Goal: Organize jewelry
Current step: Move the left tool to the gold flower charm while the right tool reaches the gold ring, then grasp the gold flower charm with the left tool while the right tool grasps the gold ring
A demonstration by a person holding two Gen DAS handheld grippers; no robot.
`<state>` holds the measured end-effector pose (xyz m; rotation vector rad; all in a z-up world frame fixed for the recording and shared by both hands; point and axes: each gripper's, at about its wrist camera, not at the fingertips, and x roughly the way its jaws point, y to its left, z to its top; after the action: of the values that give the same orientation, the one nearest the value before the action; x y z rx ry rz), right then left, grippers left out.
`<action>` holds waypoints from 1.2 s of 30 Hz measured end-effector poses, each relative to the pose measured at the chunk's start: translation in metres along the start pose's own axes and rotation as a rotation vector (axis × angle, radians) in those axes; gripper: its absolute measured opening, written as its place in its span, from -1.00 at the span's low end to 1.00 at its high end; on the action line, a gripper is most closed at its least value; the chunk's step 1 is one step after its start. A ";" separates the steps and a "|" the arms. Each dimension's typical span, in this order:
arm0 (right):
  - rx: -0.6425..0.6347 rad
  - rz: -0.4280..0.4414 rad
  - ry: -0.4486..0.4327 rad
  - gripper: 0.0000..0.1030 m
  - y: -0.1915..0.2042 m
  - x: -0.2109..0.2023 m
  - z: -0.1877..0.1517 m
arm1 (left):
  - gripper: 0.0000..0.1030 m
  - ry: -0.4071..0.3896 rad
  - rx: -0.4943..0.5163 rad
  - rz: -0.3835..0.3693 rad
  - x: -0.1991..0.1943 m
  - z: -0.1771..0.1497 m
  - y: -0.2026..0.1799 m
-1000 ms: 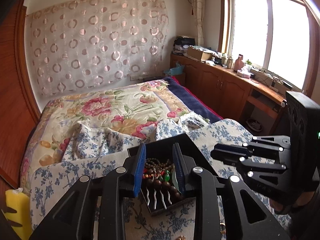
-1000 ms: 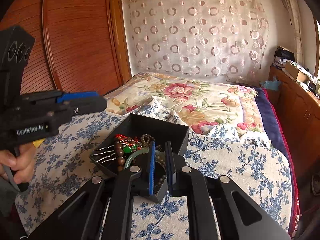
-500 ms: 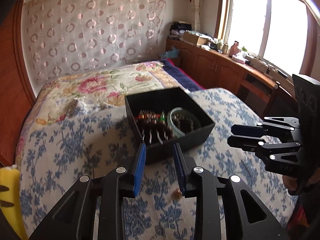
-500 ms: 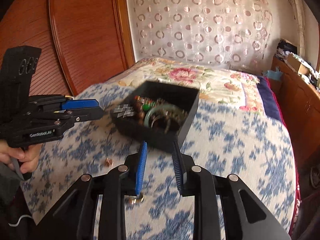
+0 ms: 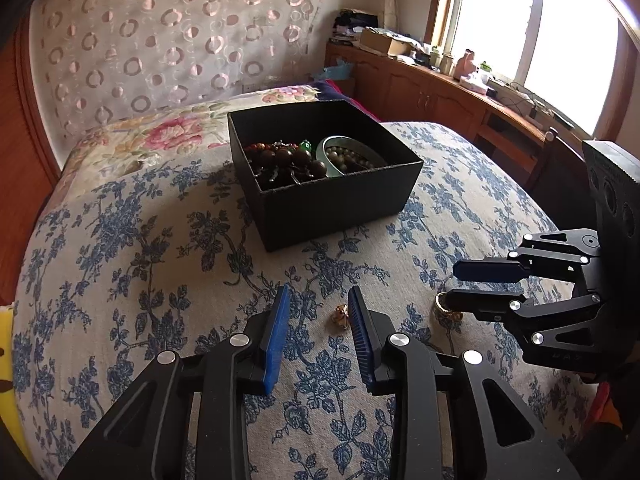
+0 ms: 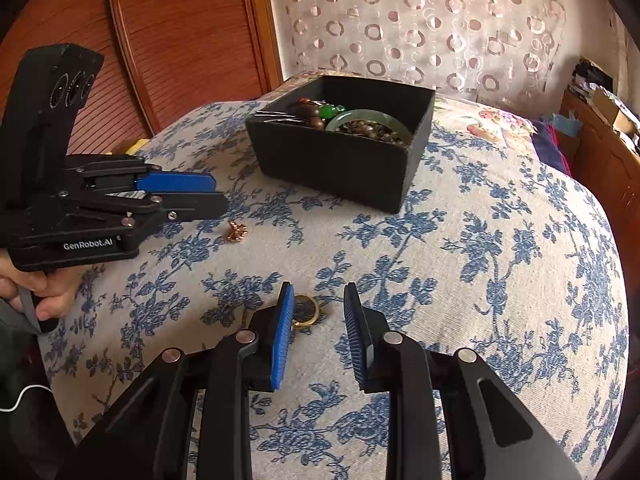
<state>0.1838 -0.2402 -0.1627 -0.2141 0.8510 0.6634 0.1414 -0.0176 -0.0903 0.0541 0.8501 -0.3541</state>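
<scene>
A black box (image 5: 332, 204) (image 6: 340, 168) stands on the blue-flowered cloth. It holds dark bead strings, a green bangle (image 6: 370, 120) and hair forks. My left gripper (image 5: 318, 300) (image 6: 218, 194) hangs low over the cloth in front of the box. Its jaws are opening, with a small rose-gold charm (image 5: 340, 316) (image 6: 236, 232) on the cloth between them, near the right finger and untouched. My right gripper (image 6: 319, 300) (image 5: 452, 286) is open over a gold ring (image 6: 308, 312) (image 5: 442, 304), which lies by its left finger, partly hidden.
The cloth covers a bed with a flowered quilt (image 5: 172, 136) behind the box. A wooden cabinet (image 5: 432, 96) runs under the window on the right, and a wooden sliding door (image 6: 180, 40) stands on the left. A hand (image 6: 48, 292) grips the left gripper's handle. A yellow thing (image 5: 6, 344) lies at the bed's edge.
Both grippers have drawn back from over the box and come down to the cloth in front of it. The right gripper's jaws stand wider than a second ago.
</scene>
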 end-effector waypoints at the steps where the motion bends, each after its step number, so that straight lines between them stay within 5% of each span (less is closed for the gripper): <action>1: -0.003 0.003 -0.004 -0.46 0.001 -0.001 0.001 | -0.43 0.000 0.001 0.000 -0.001 -0.001 -0.001; 17: -0.075 -0.022 0.035 -0.46 0.015 0.004 -0.001 | -0.41 0.028 0.007 -0.020 0.007 -0.001 -0.009; 24: -0.067 -0.024 0.024 -0.63 0.008 0.001 0.000 | -0.41 0.029 0.023 -0.025 0.010 -0.001 -0.014; 25: -0.064 -0.018 0.019 -0.77 0.007 0.000 0.000 | -0.41 0.029 0.026 -0.025 0.011 0.000 -0.016; 30: -0.060 -0.027 0.019 -0.77 0.003 -0.003 0.000 | -0.41 0.038 0.051 -0.022 0.016 -0.001 -0.023; 36: -0.041 -0.019 -0.002 -0.78 -0.001 -0.008 0.000 | -0.60 0.056 0.059 -0.009 0.023 0.001 -0.026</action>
<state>0.1808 -0.2451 -0.1573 -0.2575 0.8328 0.6635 0.1474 -0.0490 -0.1049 0.1158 0.8957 -0.3873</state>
